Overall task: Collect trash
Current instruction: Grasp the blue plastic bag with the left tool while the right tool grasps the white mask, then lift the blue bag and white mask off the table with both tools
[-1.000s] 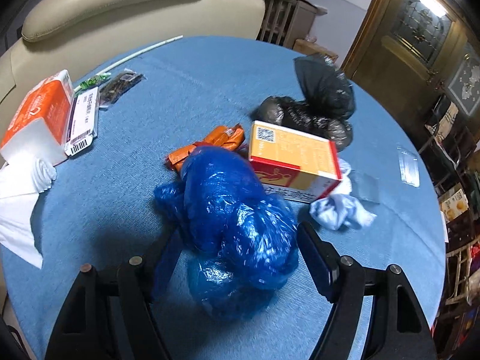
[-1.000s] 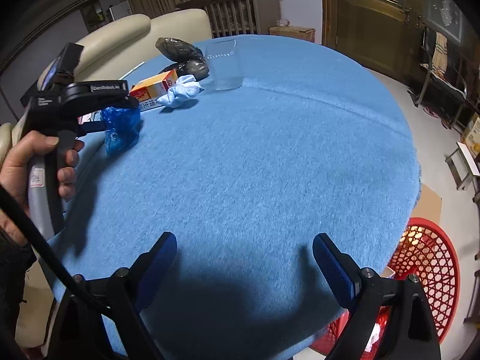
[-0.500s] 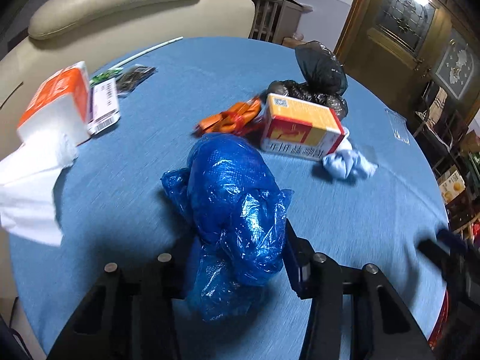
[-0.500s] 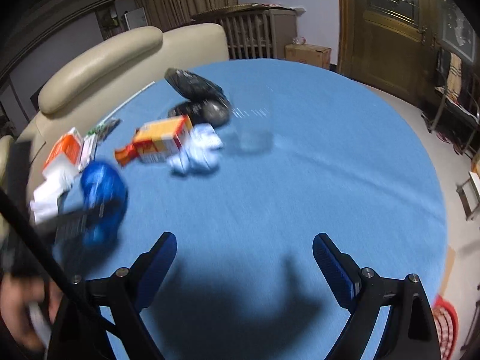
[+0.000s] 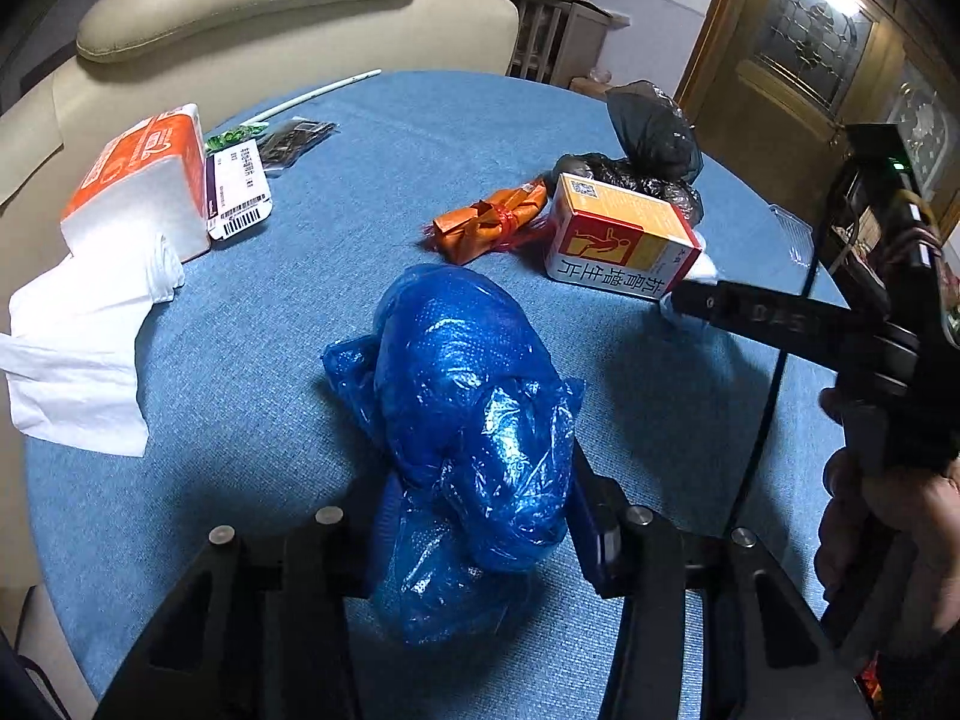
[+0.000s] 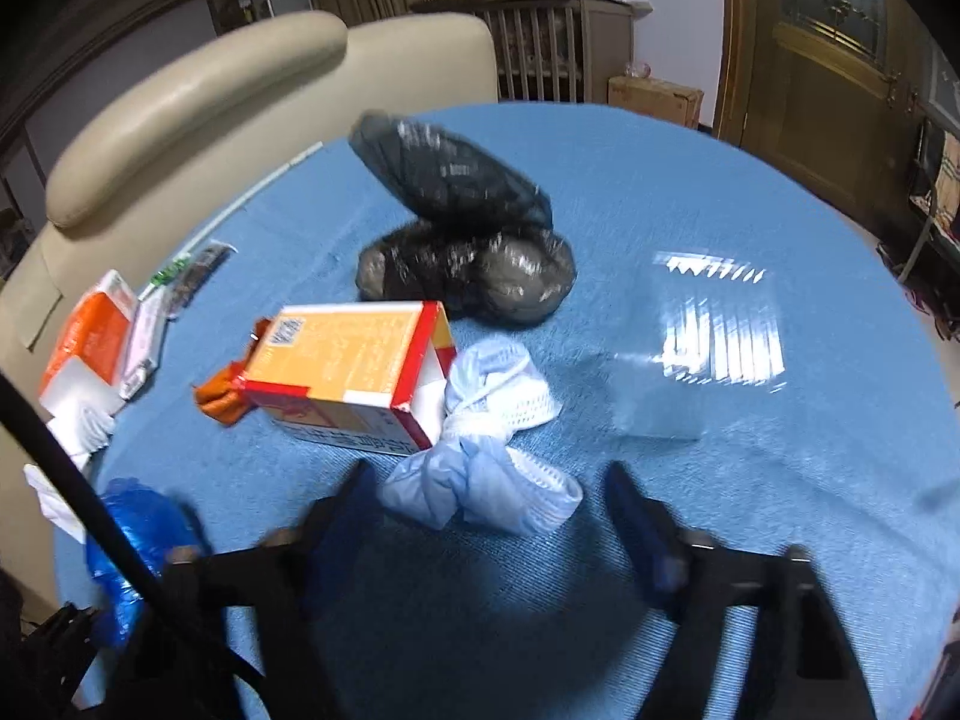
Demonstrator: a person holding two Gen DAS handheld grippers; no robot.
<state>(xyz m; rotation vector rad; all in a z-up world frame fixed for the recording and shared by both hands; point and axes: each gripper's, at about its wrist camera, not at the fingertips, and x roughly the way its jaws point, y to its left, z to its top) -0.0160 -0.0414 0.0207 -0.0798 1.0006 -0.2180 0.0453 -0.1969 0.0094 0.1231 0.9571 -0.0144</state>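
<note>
Blue crumpled plastic bag (image 5: 474, 420), a bulging bundle of thin film, sits near the close edge of the round tabletop (image 5: 300, 324), and the left gripper (image 5: 480, 516) has its fingers pressed into the bag's flanks, narrowed to a firm hold on it. Just beyond lie an orange twisted wrapper (image 5: 492, 219) and a yellow-and-red cardboard box (image 6: 354, 372), the two touching; a knotted black plastic bag (image 6: 468, 240) rests behind the box toward the middle of the tabletop. Against the box's near end lies a pale blue-and-white wad of mesh cloth (image 6: 486, 462). The right gripper (image 6: 492, 516) hangs over this wad; its fingers have just been closing, yet they stand apart on either side of it with a gap, so nothing is gripped. A clear plastic tray (image 6: 714, 330) sits toward the right edge; a white tissue pack with orange print (image 5: 138, 180) lies near the left edge.

The step in hand looks like two pickups: the blue bag secured, the wad being approached. Next, the right fingers likely need to lower and pinch the wad clear of the box.
</note>
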